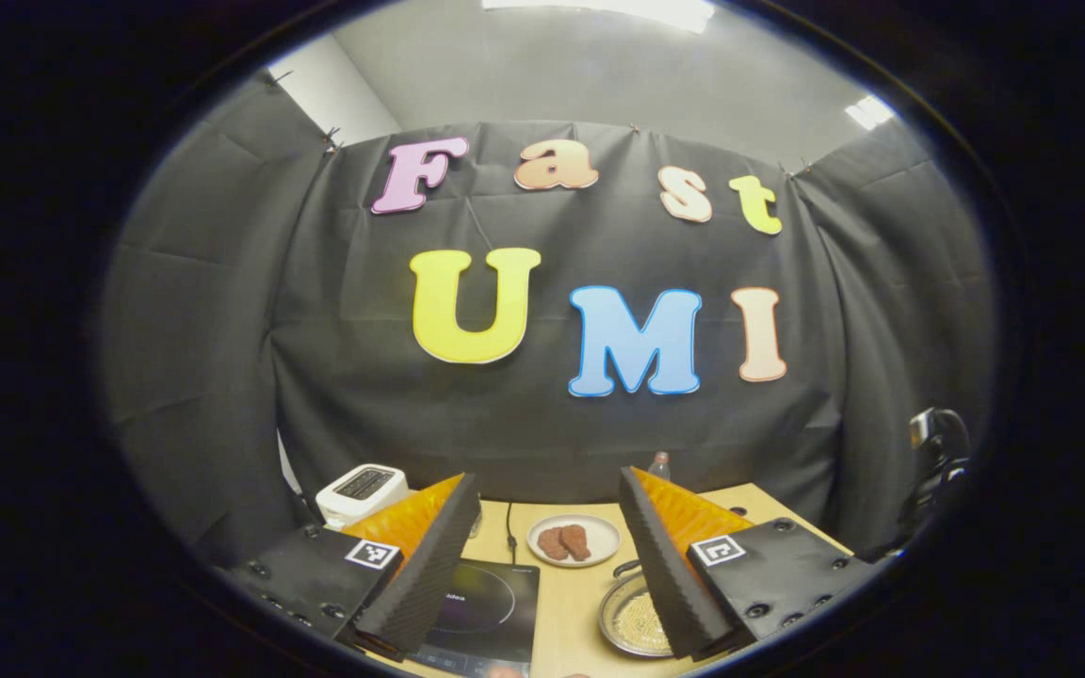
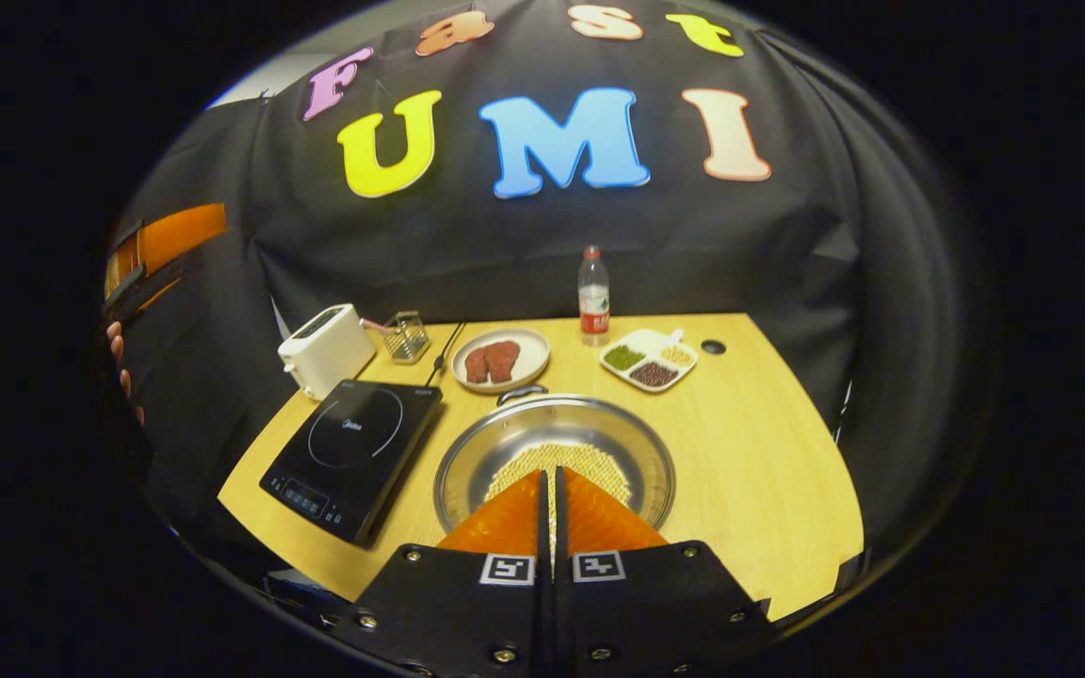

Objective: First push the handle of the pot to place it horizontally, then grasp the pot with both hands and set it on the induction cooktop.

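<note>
two grippers we see here. in the right gripper view, the right gripper [image 2: 550, 490] has its fingers closed together with nothing between them, and it hangs over the near rim of the round steel pot [image 2: 554, 461] with pale grains in the bottom. the pot stands in the middle of the light wooden table [image 2: 769, 471], and its dark loop handle [image 2: 521, 393] is at the far rim. just left of the pot, apart from it, lies the flat black induction cooktop [image 2: 351, 456], with its near corner close to the table edge. on the right of the pot we find a wide bare part of table until the curved edge. behind stand a white toaster [image 2: 326, 348], a round plate with brown pieces [image 2: 500, 360], a clear plastic bottle [image 2: 593, 292] and a white divided tray with beans [image 2: 648, 359]. in the left gripper view, the left gripper [image 1: 550, 546] is wide open and holds nothing, high above the near table edge.
</note>
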A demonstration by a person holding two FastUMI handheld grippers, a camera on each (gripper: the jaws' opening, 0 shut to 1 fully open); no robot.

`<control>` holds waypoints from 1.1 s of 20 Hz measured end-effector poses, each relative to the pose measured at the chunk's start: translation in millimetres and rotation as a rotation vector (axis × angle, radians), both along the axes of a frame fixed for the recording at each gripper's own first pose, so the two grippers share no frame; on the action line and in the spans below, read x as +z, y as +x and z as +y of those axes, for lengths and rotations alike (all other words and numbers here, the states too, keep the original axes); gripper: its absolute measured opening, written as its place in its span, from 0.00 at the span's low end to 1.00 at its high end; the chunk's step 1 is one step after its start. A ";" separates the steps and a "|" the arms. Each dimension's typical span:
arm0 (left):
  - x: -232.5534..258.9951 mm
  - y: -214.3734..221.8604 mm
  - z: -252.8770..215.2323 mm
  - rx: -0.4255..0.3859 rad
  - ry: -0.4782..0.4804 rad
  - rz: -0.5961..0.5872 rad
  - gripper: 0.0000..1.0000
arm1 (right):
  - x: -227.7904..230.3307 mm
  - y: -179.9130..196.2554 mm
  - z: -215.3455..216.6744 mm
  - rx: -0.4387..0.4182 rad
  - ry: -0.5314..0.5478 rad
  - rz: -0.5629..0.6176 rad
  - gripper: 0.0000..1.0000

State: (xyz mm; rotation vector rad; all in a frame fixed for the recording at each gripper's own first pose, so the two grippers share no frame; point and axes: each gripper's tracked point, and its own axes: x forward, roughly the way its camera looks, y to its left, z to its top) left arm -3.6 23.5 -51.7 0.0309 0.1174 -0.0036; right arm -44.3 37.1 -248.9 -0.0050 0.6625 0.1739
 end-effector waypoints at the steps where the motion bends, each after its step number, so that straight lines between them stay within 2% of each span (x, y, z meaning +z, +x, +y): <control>1: -2.3 0.2 0.1 0.002 0.001 0.003 0.97 | -10.8 -5.9 -1.7 0.007 -0.006 0.041 0.00; 5: -10.3 -1.6 -0.6 0.012 0.002 0.024 0.95 | -51.8 -30.1 -1.2 0.035 0.008 0.200 0.01; 9: -16.2 -4.8 -0.5 0.021 0.005 0.038 0.99 | -78.7 -49.5 6.6 0.071 0.013 0.306 0.01; 10: -18.4 -5.0 1.0 0.025 0.006 0.040 0.95 | -84.9 -51.4 8.1 0.076 0.011 0.325 0.01; 13: -21.0 -8.6 2.1 0.036 0.004 0.048 0.99 | -100.9 -56.2 12.6 0.091 0.001 0.370 0.00; 14: -22.4 -9.6 3.1 0.041 0.004 0.049 0.95 | -105.7 -57.5 13.2 0.094 -0.007 0.387 0.01; 22: -29.0 -14.5 10.1 0.069 0.007 0.061 0.95 | -133.1 -56.2 11.9 0.078 -0.032 0.453 0.01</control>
